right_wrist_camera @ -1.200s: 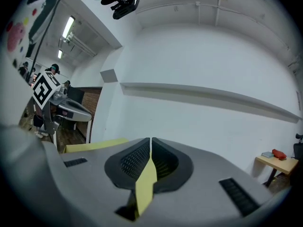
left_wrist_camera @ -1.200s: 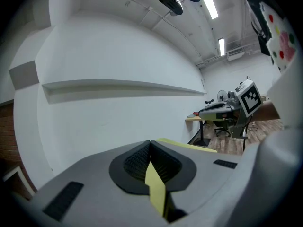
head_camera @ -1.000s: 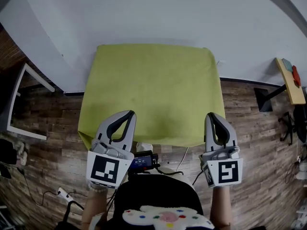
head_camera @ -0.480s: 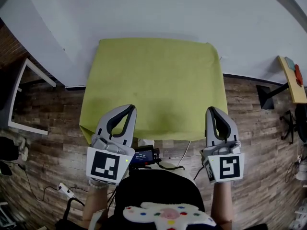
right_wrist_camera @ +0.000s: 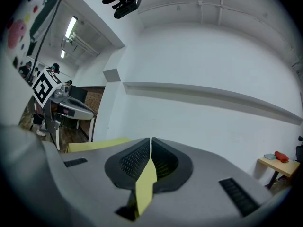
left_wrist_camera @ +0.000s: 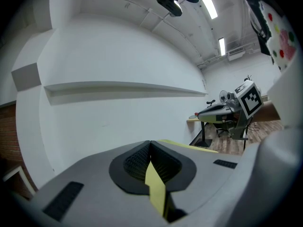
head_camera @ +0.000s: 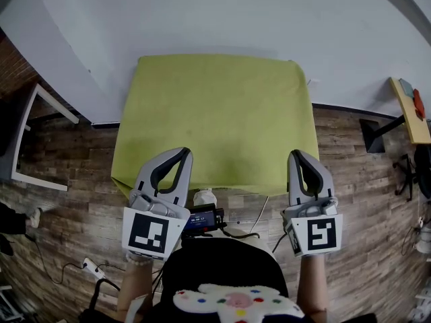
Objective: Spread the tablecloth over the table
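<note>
Yellow-green fabric, the tablecloth (head_camera: 215,113), fills the middle of the head view. It lies flat over the desk and covers it from sight, and its far edge sits against the white wall (head_camera: 202,19) across the top of the frame. Brown wooden floor (head_camera: 67,160) shows on either side. At the left edge stands a white frame (head_camera: 30,136), well apart from the cloth. At the far right is a small wooden shelf (head_camera: 409,116) with a blue thing and a red thing on it, and a dark chair (head_camera: 404,173) below it. A black device with a lit display (head_camera: 202,219) hangs at the person's waist, just below the cloth's near edge, between the two claws. A white power strip (head_camera: 87,269) lies on the floor at lower left.

The left claw (head_camera: 178,155) reaches over the cloth's near left corner and the right claw (head_camera: 300,156) over its near right corner. Nothing stands between them and the cloth. In the left gripper view the left claw (left_wrist_camera: 150,144) is closed, with a strip of tablecloth (left_wrist_camera: 154,186) pinched between its ribbed pads. The right gripper view shows the right claw (right_wrist_camera: 150,141) closed the same way on its own strip of tablecloth (right_wrist_camera: 145,186).
</note>
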Demonstrator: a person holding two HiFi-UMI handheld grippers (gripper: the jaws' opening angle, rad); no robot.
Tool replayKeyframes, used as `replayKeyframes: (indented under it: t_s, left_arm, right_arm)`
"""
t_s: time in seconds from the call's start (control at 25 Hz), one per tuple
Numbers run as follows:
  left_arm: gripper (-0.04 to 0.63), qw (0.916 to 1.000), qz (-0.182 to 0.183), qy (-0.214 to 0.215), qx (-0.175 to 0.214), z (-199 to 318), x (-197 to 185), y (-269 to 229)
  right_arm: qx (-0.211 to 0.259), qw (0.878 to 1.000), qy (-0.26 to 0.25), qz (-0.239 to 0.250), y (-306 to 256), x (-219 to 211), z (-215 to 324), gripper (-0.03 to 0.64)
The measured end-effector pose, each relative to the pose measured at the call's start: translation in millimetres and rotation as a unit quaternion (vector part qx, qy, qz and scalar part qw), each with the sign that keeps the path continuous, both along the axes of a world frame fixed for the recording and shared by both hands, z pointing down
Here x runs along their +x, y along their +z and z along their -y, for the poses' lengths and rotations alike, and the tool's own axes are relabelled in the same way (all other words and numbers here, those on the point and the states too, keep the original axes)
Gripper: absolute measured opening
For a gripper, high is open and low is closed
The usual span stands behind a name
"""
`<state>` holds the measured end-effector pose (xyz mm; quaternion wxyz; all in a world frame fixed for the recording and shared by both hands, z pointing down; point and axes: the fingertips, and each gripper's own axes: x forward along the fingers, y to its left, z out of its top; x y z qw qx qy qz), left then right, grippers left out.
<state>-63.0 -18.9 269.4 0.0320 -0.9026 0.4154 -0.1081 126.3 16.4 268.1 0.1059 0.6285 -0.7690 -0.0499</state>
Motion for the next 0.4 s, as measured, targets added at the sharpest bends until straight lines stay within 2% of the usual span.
replayKeyframes:
  t_s: [0.4]
  left_arm:
    - [0.015,0.9998,0.004,0.017,0.001,-4.1,13.6,-0.4]
  right_arm:
    - [-0.014,1.0,-0.005,-0.007,9.3,6.6,-6.3,0.038]
